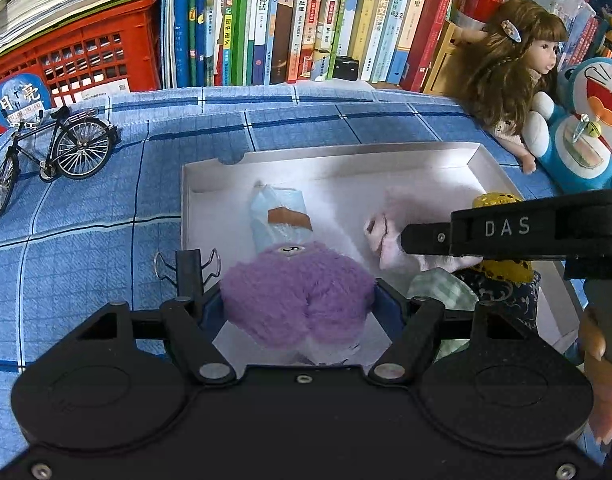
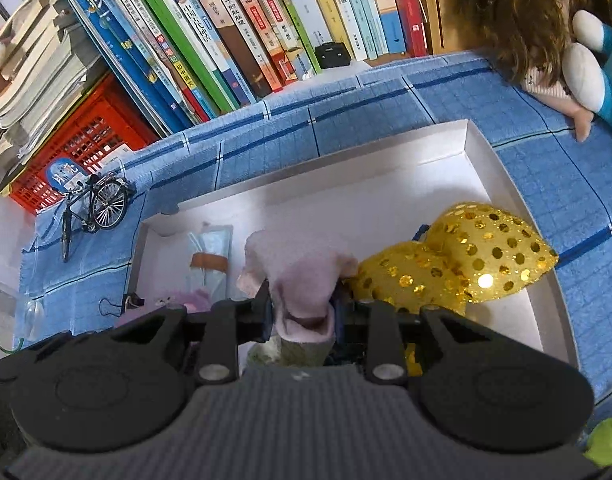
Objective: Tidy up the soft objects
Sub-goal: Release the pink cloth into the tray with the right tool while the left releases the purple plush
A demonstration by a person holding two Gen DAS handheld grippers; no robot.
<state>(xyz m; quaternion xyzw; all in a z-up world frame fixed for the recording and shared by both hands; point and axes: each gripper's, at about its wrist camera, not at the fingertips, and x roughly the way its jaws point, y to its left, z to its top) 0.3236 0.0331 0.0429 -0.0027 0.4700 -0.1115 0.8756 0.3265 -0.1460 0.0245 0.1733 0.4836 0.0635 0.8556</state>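
A white shallow box [image 1: 345, 152] lies on the blue checked cloth. My left gripper [image 1: 294, 280] is shut on a fluffy purple plush [image 1: 298, 300] above the box's near left part. In the right wrist view my right gripper [image 2: 302, 306] is shut on a pale pink soft toy [image 2: 302, 276] over the box [image 2: 469, 140]. One of its black fingers [image 1: 425, 236] shows in the left wrist view, over the pink toy [image 1: 385, 220]. In the box lie a light blue packet [image 1: 278, 216], a gold sequinned cushion [image 2: 465, 256], a green checked cloth [image 1: 441, 292] and a dark patterned fabric [image 1: 505, 296].
A model bicycle [image 1: 54, 152] stands left of the box, before a red crate [image 1: 86, 52]. A row of books [image 1: 306, 20] lines the back. A long-haired doll [image 1: 517, 60] and a blue cat plush [image 1: 585, 128] sit at the right. A person's hand [image 1: 601, 380] holds the right gripper.
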